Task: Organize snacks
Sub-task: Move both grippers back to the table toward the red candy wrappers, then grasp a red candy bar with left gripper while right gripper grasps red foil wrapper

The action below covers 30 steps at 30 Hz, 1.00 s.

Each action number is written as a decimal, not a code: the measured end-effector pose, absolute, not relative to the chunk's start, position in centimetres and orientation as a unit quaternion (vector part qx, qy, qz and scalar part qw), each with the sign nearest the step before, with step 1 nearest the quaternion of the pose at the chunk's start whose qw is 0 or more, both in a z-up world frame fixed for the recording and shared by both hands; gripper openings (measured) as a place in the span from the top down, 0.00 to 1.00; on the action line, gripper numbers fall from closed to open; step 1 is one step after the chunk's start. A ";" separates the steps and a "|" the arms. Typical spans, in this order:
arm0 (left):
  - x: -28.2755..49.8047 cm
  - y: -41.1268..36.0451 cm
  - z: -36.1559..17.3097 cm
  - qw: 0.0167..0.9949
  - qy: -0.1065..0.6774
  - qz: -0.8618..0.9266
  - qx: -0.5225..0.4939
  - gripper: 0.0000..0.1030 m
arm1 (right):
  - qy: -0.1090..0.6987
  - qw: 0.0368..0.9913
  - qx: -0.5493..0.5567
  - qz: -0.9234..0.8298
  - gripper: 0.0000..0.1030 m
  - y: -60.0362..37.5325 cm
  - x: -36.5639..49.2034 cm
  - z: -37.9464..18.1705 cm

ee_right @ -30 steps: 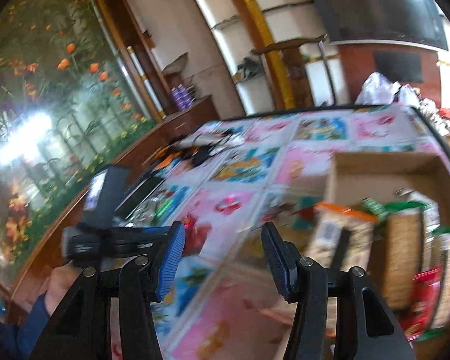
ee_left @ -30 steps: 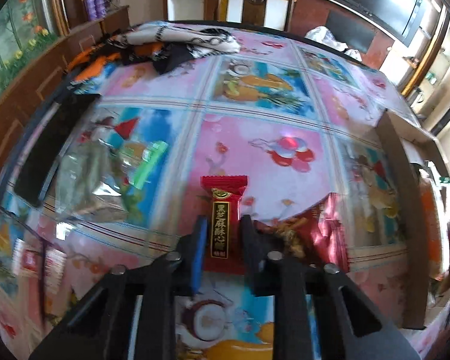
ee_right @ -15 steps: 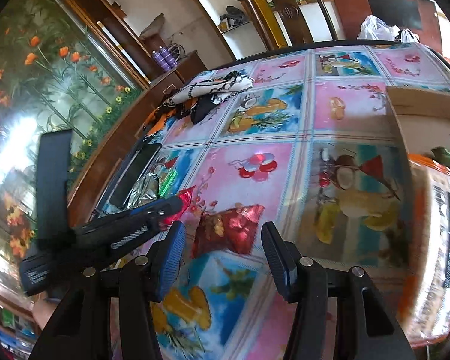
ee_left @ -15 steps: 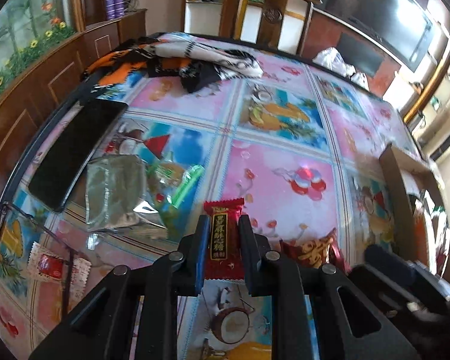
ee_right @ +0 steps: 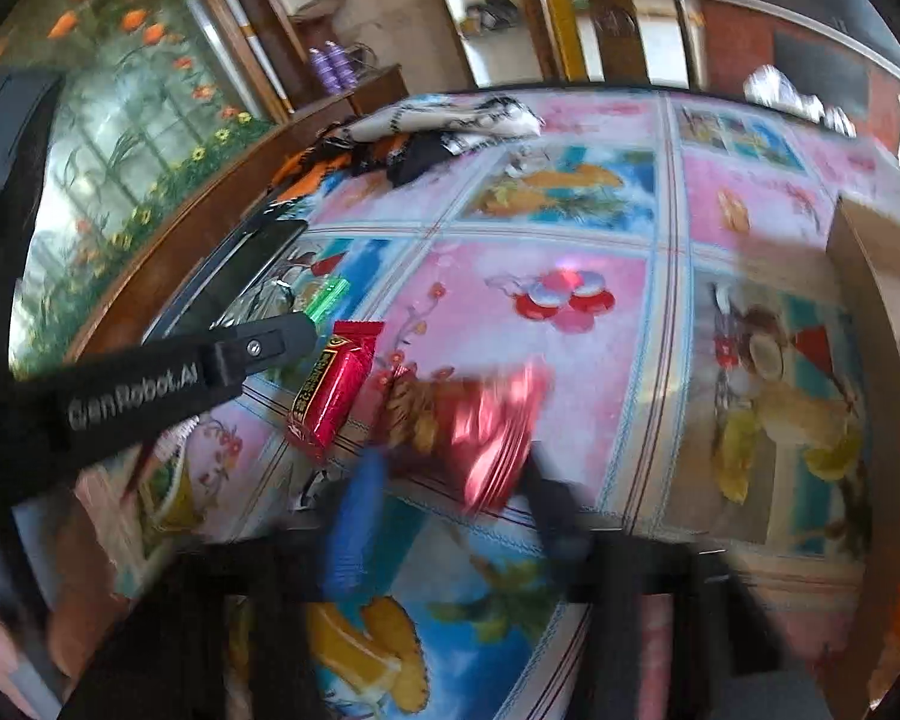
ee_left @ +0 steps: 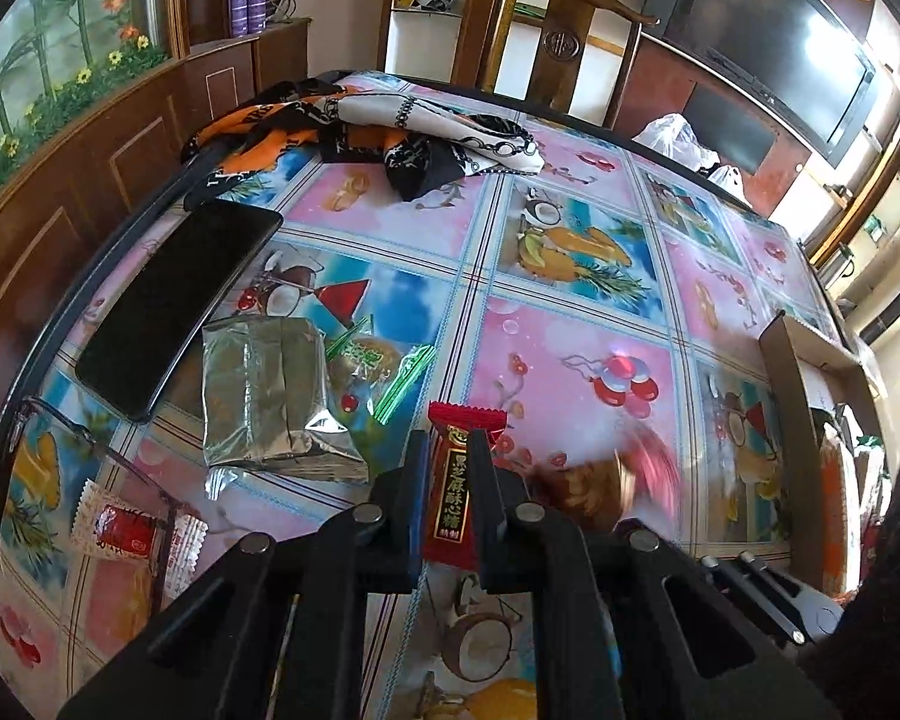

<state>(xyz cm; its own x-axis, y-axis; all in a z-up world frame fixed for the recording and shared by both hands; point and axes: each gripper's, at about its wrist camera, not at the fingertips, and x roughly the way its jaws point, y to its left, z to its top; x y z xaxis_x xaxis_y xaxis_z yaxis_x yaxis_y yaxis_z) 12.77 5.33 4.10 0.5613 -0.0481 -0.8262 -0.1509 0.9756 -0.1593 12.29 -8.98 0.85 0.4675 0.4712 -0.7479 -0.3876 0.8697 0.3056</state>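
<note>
Left gripper [ee_left: 447,480]: fingers clamped on the red candy bar [ee_left: 453,483], which stands upright between them, wrapper top sticking out above the tips. In the right wrist view the same bar [ee_right: 330,390] is tilted and looks clear of the tabletop [ee_left: 570,324], though contact can't be confirmed.

Right gripper [ee_right: 444,480]: frame is motion-blurred; fingers are closing on the red foil snack bag [ee_right: 474,426]. The bag sits between the blue pad and the black one, and the pads look to be pressing its sides. In the left wrist view the bag [ee_left: 624,474] is a blur just right of the candy bar.

Near left edge of the tabletop: a small red-and-white sachet [ee_left: 132,531], with the thin frame of a pair of glasses [ee_left: 120,468] lying over it. Just beyond it, a silver foil pack [ee_left: 270,396], partly overlapping a clear cookie wrapper with green ends [ee_left: 378,363]. A black phone [ee_left: 180,300] lies face up along the left edge, touching or nearly touching the silver pack's corner.

Right edge: an open cardboard box [ee_left: 792,420] holding packets, mostly orange and green ones; contents can't be read.

Far left corner: a crumpled patterned scarf [ee_left: 390,126], orange, black and white. Far right corner: a white plastic bag [ee_left: 678,135].

Beyond the tabletop: a wooden chair [ee_left: 564,48], a dark TV screen [ee_left: 768,48], and two purple bottles [ee_left: 247,6] on a wooden cabinet.
</note>
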 end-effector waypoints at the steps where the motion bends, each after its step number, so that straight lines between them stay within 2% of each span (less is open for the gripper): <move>1: 12.7 5.5 4.1 0.877 0.467 0.030 -0.109 0.89 | 0.455 0.852 0.062 0.252 0.91 -9.5 12.5 0.7; 4: 12.7 5.7 4.0 0.875 0.470 0.031 -0.111 0.89 | 0.446 0.858 0.068 0.245 0.93 -10.7 12.4 0.9; 11: 12.7 5.5 3.8 0.871 0.482 0.026 -0.090 0.88 | 0.433 0.862 0.105 0.240 0.92 -12.8 12.5 2.1; 14: 12.9 4.9 3.2 0.862 0.502 0.016 -0.069 0.87 | 0.421 0.869 0.116 0.231 0.87 -13.5 12.6 2.7; 15: 12.9 4.7 3.1 0.862 0.503 0.022 -0.062 0.86 | 0.420 0.870 0.118 0.231 0.82 -13.6 12.6 2.8; 18: 12.9 4.7 2.9 0.861 0.504 0.031 -0.052 0.65 | 0.416 0.871 0.124 0.231 0.77 -13.8 12.6 3.0; 23: 13.1 4.2 2.5 0.867 0.496 0.039 -0.035 0.65 | 0.417 0.870 0.119 0.233 0.75 -13.5 12.7 3.0; 25: 13.0 4.0 2.7 0.869 0.492 0.032 -0.039 0.65 | 0.417 0.871 0.122 0.230 0.64 -13.6 12.7 3.0; 26: 12.9 3.8 2.9 0.871 0.489 0.026 -0.041 0.65 | 0.416 0.871 0.125 0.228 0.62 -13.6 12.8 3.1; 30: 13.0 3.4 2.7 0.869 0.492 0.028 -0.029 0.65 | 0.414 0.871 0.140 0.223 0.61 -14.1 13.2 3.3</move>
